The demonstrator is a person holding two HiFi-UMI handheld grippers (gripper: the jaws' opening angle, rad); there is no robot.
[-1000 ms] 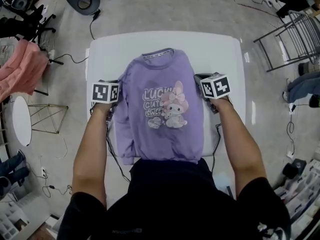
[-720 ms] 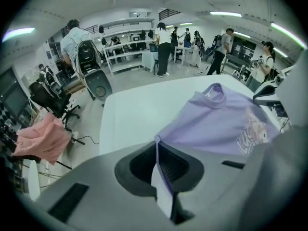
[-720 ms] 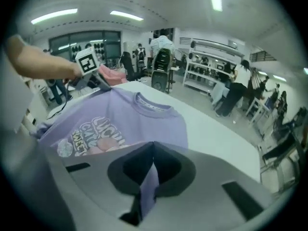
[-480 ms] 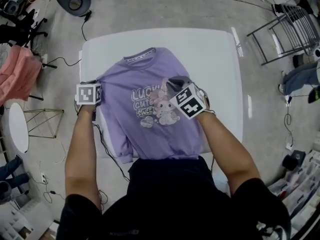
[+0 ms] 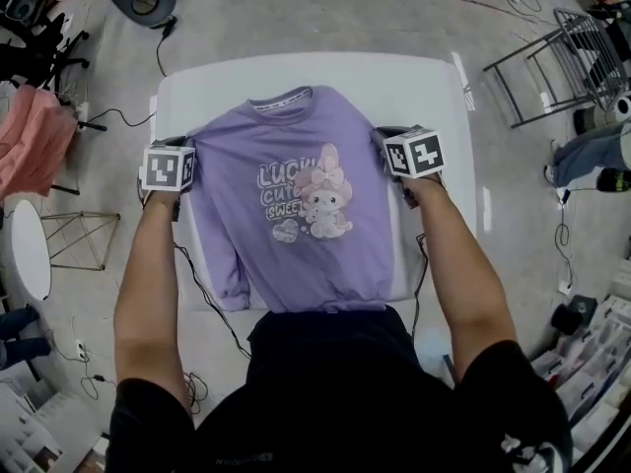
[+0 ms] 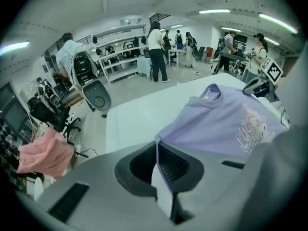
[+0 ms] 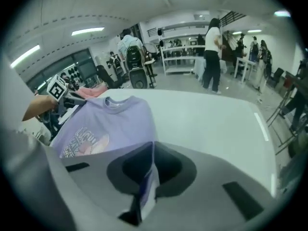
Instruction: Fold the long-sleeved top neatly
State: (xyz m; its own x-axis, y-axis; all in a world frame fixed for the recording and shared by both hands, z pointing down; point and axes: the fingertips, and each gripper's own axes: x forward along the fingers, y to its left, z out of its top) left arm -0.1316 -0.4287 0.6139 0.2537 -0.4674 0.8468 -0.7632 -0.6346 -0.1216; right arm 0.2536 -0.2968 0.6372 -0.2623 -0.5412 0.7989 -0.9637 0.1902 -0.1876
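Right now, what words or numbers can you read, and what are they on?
"LUCK", "CUT", "SWEE": on the chest of the purple top; the cartoon figure covers each word's end.
Neckband print: too small to read.
Marker cubes: black-and-white square patterns, no words.
Black shirt: small print low down, too blurred to read.

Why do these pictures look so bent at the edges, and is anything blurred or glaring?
Head view: a wide lens bows the table's edges; bright patches of glare lie on it and on the floor. Left gripper view: black rounded corners, curved ceiling lights; the top is sharp far off, blurred near the lens. Right gripper view: the same.
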